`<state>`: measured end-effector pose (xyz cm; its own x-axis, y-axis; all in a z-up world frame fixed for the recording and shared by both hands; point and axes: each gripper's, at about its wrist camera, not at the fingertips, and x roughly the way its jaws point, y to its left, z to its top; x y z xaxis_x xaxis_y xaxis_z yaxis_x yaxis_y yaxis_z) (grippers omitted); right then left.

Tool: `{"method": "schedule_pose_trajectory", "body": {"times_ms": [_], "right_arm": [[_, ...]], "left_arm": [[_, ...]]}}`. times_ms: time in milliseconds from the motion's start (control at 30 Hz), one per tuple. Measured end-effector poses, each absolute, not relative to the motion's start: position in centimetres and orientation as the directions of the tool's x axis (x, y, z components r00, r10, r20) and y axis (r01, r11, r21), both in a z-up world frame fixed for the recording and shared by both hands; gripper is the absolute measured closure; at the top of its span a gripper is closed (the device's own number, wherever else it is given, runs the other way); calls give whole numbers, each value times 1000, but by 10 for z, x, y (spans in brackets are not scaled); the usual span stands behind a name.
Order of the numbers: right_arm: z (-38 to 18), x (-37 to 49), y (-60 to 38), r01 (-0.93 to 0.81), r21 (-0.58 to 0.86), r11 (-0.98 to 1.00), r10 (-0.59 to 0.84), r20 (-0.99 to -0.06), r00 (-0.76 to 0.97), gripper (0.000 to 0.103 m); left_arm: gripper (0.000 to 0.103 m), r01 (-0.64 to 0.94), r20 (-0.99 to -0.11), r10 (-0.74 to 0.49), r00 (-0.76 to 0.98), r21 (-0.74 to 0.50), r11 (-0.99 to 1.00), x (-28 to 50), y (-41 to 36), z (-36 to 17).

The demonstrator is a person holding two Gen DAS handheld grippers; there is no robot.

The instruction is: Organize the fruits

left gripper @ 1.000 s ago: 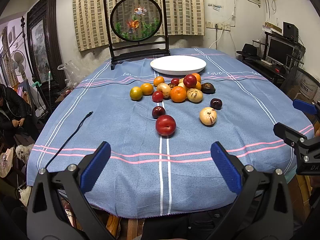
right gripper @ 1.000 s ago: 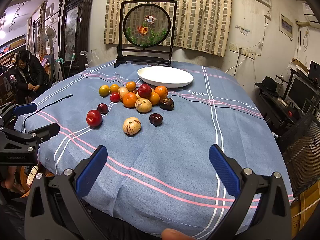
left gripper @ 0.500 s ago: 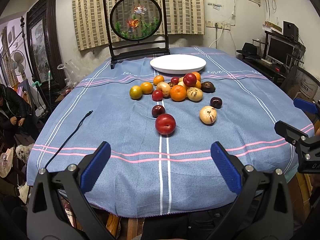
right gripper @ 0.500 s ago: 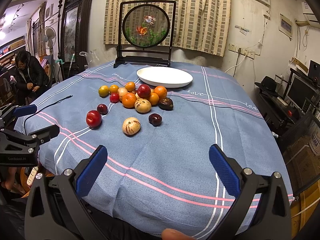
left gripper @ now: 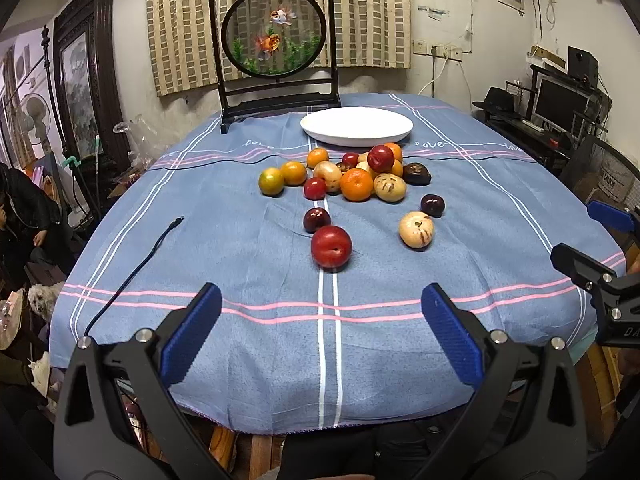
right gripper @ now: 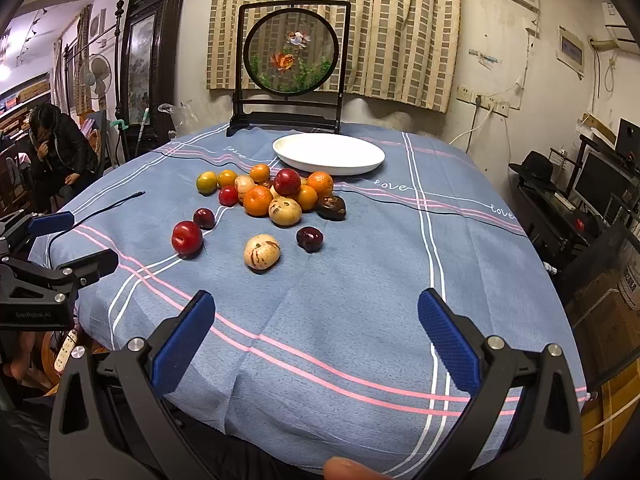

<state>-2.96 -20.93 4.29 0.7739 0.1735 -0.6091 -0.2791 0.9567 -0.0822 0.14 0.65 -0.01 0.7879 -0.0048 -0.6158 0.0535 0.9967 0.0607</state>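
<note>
Left gripper [left gripper: 320,332]: jaws spread wide, empty, held over the near edge of the table [left gripper: 248,360]. Right gripper [right gripper: 316,332]: jaws likewise wide, empty, at the near edge further right.

Red apple [left gripper: 331,246]: nearest fruit, almost dead ahead of the left gripper, a little right of its centre line, resting on the white stripes of the blue cloth. Round, so no long axis to line up with. From the right gripper it lies well to the left [right gripper: 187,238]; the left is judged the nearer.

Pale speckled fruit [right gripper: 261,251]: ahead and slightly left of the right gripper, the right's nearest pick.

Small dark plum [left gripper: 316,219]: just behind the apple, close but apart; a deep reach could nudge it.

Second dark plum [left gripper: 432,205]: just beyond the speckled fruit.

Black cable [left gripper: 136,268]: to the left, clear of the path.

Fruit heap [left gripper: 356,176]: oranges, red and pale pieces touching, mid-table.

White plate [left gripper: 356,136]: beyond the heap, nothing on it; the likely destination.

Framed goldfish screen [left gripper: 276,44]: far edge.
</note>
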Motion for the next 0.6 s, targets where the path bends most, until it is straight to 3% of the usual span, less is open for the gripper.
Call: {"method": "schedule_pose_trajectory", "body": {"times_ms": [600], "right_arm": [[39,-24,-211,-288,-74,955,182,-618,765,1]], "left_arm": [[2,83,-610,-51,790,23,996,3,9,0]]}}
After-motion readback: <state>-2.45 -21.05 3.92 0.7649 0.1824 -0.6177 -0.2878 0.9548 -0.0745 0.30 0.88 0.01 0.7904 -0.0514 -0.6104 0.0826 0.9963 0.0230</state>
